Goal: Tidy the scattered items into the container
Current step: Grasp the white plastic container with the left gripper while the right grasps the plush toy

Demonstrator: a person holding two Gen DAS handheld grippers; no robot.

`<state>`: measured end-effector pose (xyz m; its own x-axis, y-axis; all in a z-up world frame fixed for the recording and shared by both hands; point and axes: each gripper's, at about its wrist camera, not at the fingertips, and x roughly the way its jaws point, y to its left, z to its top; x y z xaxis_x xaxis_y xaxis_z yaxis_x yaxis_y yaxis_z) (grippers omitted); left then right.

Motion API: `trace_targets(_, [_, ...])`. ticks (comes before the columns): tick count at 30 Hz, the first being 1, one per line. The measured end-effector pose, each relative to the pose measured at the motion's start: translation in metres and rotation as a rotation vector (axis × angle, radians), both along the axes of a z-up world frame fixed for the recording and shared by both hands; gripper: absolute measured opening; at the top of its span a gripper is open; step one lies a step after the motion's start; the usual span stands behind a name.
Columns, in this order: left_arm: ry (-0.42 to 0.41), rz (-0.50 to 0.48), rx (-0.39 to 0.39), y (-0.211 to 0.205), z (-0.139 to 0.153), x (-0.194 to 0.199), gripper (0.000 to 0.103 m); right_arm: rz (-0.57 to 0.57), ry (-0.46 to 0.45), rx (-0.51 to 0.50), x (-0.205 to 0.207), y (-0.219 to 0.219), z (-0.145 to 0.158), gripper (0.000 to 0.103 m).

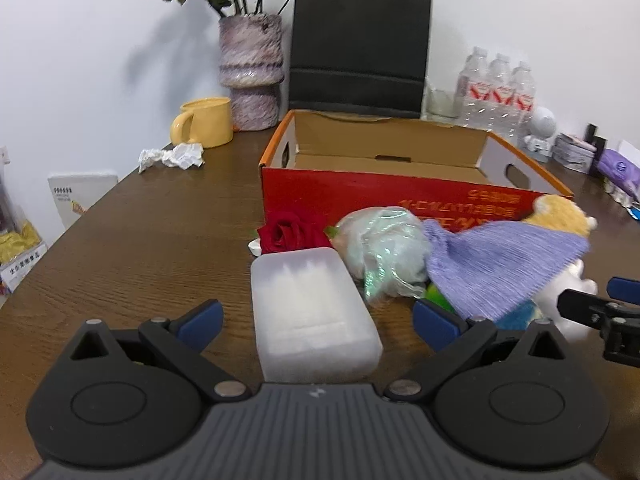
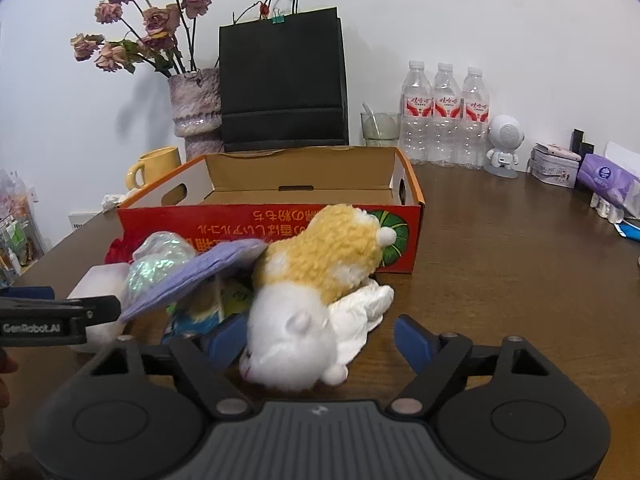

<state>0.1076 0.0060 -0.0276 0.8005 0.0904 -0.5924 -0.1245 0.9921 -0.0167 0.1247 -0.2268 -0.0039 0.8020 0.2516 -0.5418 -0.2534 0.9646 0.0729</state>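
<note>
Straddling the frosted plastic case (image 1: 314,312), my left gripper (image 1: 318,316) stands wide, pads clear | right gripper (image 2: 322,340) open around the plush toy (image 2: 308,304), left pad touching, right apart | red cardboard box (image 2: 408,256) empty at twelve o'clock, pile just before it

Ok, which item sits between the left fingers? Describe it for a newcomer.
Find the red cardboard box on the brown wooden table. In front of it, just below the red fabric rose, lies a frosted white rectangular plastic case, the pile's only hard-edged item.
</note>
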Motion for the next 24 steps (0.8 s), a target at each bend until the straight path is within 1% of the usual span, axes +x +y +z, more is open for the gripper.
trace_targets(10, [0.027,0.02,0.028,0.001,-0.011,0.017,0.103,0.042,0.041,-0.012,0.019,0.009,-0.011,0.075])
trace_targets(11, [0.032,0.023,0.03,0.001,-0.013,0.018,0.102,0.047,0.046,-0.013,0.021,0.011,-0.013,0.072])
trace_targets(14, [0.046,0.025,0.036,0.001,-0.017,0.021,0.098,0.05,0.059,-0.017,0.024,0.013,-0.016,0.071])
trace_targets(15, [0.048,0.025,0.034,0.001,-0.018,0.021,0.096,0.052,0.061,-0.018,0.025,0.013,-0.017,0.069])
trace_targets(16, [0.05,0.024,0.029,0.002,-0.019,0.022,0.088,0.054,0.062,-0.016,0.025,0.013,-0.018,0.067])
trace_targets(17, [0.052,0.026,0.017,0.003,-0.02,0.022,0.078,0.061,0.059,-0.013,0.025,0.013,-0.019,0.063])
trace_targets(18, [0.052,0.028,-0.001,0.005,-0.022,0.022,0.073,0.07,0.052,-0.012,0.023,0.013,-0.019,0.057])
trace_targets(19, [0.049,0.031,-0.01,0.006,-0.022,0.021,0.07,0.082,0.038,-0.017,0.021,0.014,-0.019,0.053])
trace_targets(20, [0.043,0.033,-0.01,0.007,-0.023,0.02,0.069,0.089,0.026,-0.022,0.019,0.015,-0.018,0.047])
trace_targets(22, [0.035,0.025,-0.009,0.006,-0.023,0.017,0.067,0.09,0.006,-0.02,0.015,0.016,-0.016,0.045])
trace_targets(24, [0.027,0.021,-0.024,0.008,-0.023,0.012,0.067,0.083,-0.02,-0.009,0.01,0.013,-0.013,0.043])
